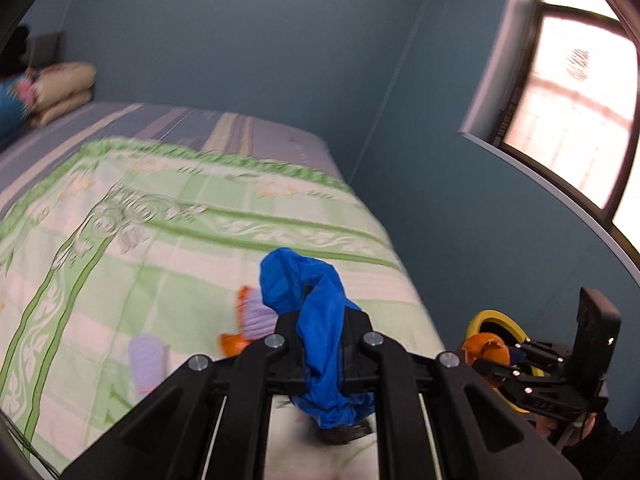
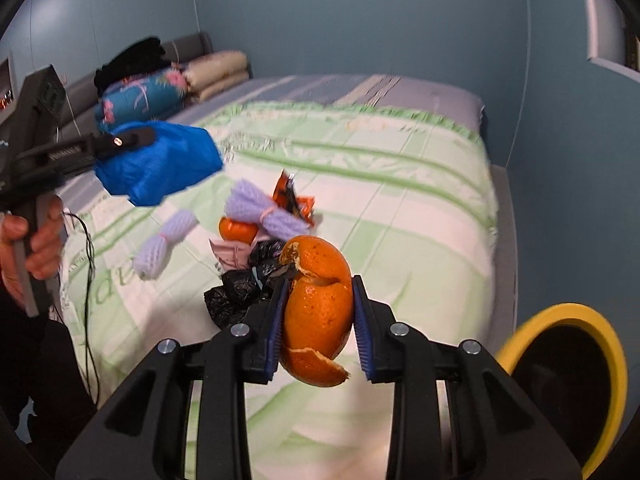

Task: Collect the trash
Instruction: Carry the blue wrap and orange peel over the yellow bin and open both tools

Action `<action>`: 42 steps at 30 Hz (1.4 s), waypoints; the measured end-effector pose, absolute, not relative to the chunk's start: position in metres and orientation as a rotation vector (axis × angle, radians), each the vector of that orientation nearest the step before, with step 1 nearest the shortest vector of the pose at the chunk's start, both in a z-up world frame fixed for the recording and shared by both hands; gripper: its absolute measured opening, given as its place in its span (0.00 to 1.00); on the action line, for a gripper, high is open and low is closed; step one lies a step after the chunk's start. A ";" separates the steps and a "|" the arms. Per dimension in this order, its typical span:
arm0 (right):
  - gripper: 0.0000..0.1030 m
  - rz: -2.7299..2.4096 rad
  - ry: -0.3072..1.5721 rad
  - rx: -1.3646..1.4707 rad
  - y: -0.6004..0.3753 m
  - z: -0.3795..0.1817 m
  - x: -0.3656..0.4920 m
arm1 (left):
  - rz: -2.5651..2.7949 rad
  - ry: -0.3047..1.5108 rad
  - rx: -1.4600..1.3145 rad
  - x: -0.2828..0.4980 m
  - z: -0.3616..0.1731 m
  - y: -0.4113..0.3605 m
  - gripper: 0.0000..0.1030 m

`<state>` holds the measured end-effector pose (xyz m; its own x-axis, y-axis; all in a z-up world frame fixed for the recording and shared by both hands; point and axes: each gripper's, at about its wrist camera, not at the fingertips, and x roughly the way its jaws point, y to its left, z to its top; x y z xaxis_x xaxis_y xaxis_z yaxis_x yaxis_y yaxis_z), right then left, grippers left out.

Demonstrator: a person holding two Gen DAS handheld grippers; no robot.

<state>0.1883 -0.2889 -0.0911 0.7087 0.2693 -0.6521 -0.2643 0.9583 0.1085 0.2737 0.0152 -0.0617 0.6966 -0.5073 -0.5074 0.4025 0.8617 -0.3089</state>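
At bottom centre the left gripper is clamped on a crumpled blue plastic bag; behind it, lavender foam nets and an orange wrapper lie on the green-patterned bedspread; at lower right the right gripper pinches orange peel before a yellow-rimmed bin; a window fills the upper right.

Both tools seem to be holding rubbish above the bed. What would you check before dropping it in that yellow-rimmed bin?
1. Right tool grips the orange peel: ok, pads press both sides.
2. Left tool grips the blue plastic bag: ok, shut on it.
3. Yellow-rimmed bin mouth free to receive: ok, it looks open.
4. Peel lifted off the bedspread: ok.
5. Room left inside the bin: cannot tell, its inside is dark.
6. Bed free of trash: not ok, black bags and purple foam nets remain.
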 end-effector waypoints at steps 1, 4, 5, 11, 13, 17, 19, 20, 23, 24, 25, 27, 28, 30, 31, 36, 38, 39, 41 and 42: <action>0.28 0.285 0.709 0.010 -0.296 -0.085 0.182 | -0.521 0.611 -0.171 0.271 -0.058 0.007 0.07; 0.28 0.246 0.663 0.026 -0.320 -0.070 0.162 | -0.567 0.588 -0.132 0.259 -0.043 -0.029 0.07; 0.28 0.232 0.652 0.033 -0.328 -0.066 0.157 | -0.583 0.580 -0.119 0.255 -0.040 -0.039 0.07; 0.28 0.100 0.595 0.079 -0.387 -0.052 0.129 | -0.697 0.559 -0.054 0.238 -0.027 -0.113 0.07; 0.28 0.054 0.580 0.100 -0.407 -0.049 0.120 | -0.737 0.561 -0.042 0.235 -0.026 -0.136 0.07; 0.28 -0.035 0.568 0.143 -0.446 -0.050 0.105 | -0.816 0.573 -0.021 0.233 -0.029 -0.183 0.07; 0.28 -0.067 0.569 0.156 -0.459 -0.053 0.100 | -0.851 0.585 -0.009 0.229 -0.032 -0.207 0.07; 0.28 -0.080 0.570 0.162 -0.466 -0.055 0.098 | -0.862 0.589 -0.003 0.229 -0.034 -0.217 0.07; 0.28 -0.120 0.580 0.185 -0.486 -0.063 0.094 | -0.895 0.605 0.016 0.226 -0.042 -0.244 0.07; 0.28 -0.127 0.584 0.193 -0.490 -0.065 0.094 | -0.905 0.611 0.018 0.228 -0.045 -0.250 0.07; 0.28 -0.134 0.588 0.201 -0.494 -0.068 0.093 | -0.917 0.621 0.020 0.227 -0.049 -0.258 0.07; 0.28 -0.152 0.593 0.214 -0.502 -0.074 0.093 | -0.936 0.635 0.024 0.226 -0.055 -0.272 0.07; 0.28 -0.160 0.595 0.215 -0.504 -0.076 0.093 | -0.949 0.644 0.026 0.226 -0.059 -0.280 0.07; 0.28 -0.171 0.598 0.226 -0.511 -0.081 0.091 | -0.963 0.655 0.030 0.225 -0.065 -0.292 0.07; 0.28 -0.175 0.601 0.232 -0.514 -0.083 0.091 | -0.970 0.664 0.033 0.224 -0.069 -0.298 0.07; 0.28 -0.197 0.617 0.261 -0.528 -0.097 0.094 | -0.991 0.701 0.053 0.221 -0.086 -0.320 0.07; 0.28 -0.204 0.624 0.279 -0.534 -0.102 0.095 | -0.999 0.718 0.054 0.222 -0.093 -0.327 0.07; 0.28 -0.208 0.626 0.283 -0.536 -0.104 0.096 | -1.001 0.721 0.056 0.222 -0.095 -0.330 0.07; 0.29 -0.221 0.631 0.288 -0.540 -0.108 0.097 | -1.004 0.727 0.062 0.222 -0.100 -0.338 0.07; 0.29 -0.226 0.634 0.294 -0.543 -0.110 0.097 | -1.005 0.729 0.065 0.222 -0.101 -0.341 0.07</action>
<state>0.0968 -0.5427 -0.1102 0.7838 -0.1172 -0.6099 0.2950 0.9344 0.1996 0.2222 -0.3411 -0.1012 0.3237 -0.7448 -0.5835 0.7863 0.5548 -0.2720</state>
